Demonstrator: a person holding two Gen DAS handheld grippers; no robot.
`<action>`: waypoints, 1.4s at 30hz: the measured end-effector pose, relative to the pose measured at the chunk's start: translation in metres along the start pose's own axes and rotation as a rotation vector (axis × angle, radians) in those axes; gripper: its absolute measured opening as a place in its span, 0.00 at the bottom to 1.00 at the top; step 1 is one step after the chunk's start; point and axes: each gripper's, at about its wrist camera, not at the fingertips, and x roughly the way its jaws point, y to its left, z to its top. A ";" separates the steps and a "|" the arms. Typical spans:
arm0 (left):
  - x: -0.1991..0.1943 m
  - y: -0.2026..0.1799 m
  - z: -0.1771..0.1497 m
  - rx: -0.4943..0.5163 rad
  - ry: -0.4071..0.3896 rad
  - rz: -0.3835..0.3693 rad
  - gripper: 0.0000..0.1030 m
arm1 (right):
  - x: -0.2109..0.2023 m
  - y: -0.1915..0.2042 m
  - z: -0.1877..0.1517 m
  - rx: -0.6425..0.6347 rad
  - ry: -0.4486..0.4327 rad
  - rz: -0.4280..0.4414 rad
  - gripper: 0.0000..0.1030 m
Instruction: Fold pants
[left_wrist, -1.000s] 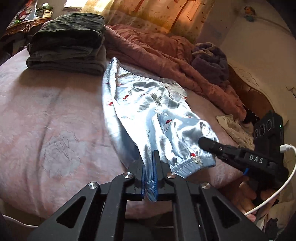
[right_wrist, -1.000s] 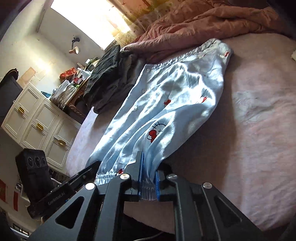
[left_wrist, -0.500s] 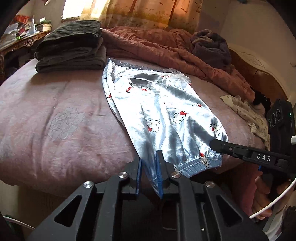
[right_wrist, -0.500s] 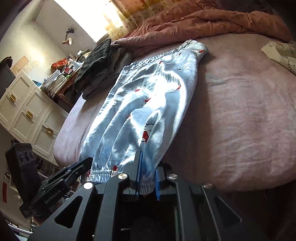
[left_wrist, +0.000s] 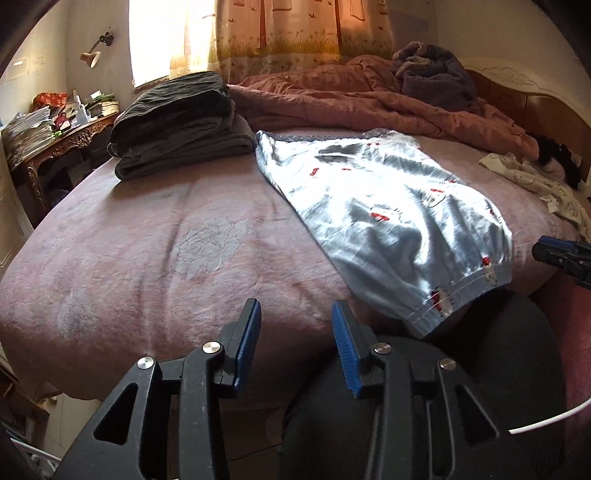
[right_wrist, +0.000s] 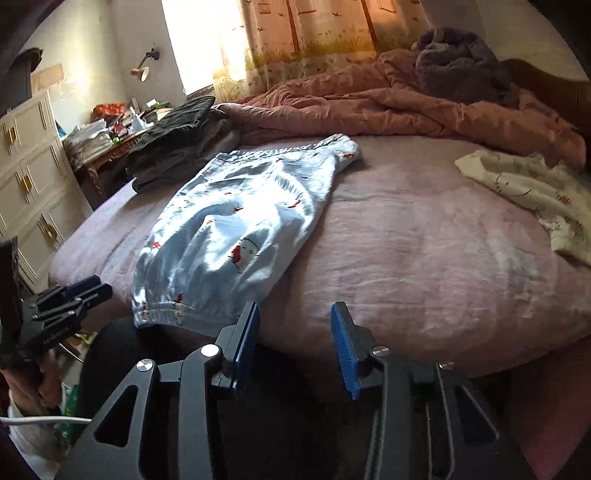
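Both grippers let go of the cuffs within the last second: where each had pinched a hem, the left gripper and the right gripper had just been opening, and their blue ribbed pads stood apart with nothing between them. We had drawn them back off the near edge of the bed, one to either side of the garment.

We left the pale blue satin pants with small red cartoon prints lying lengthwise on the dusty-pink bedspread, waistband at the far end, elastic cuffs hanging just over the near edge (the legs seemed laid one on the other, though we could not be sure). We judged the straightening step done and the crosswise fold still to come.

The satin shone and held soft ridges, so we expected it to slide easily. The bedspread looked matte and plush, with a faint flower outline. At the far left sat a stack of folded dark grey clothes, just beside the waistband; a crumpled rust-pink quilt lay behind.
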 end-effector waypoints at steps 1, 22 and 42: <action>0.006 0.001 0.000 0.025 0.031 -0.009 0.38 | 0.007 0.001 0.000 -0.051 0.043 -0.027 0.40; 0.037 -0.024 0.023 0.358 -0.016 -0.148 0.38 | 0.047 0.036 0.017 -0.320 -0.028 -0.110 0.48; 0.023 -0.040 0.017 0.635 -0.262 -0.177 0.51 | 0.031 0.058 0.002 -0.656 -0.228 -0.105 0.65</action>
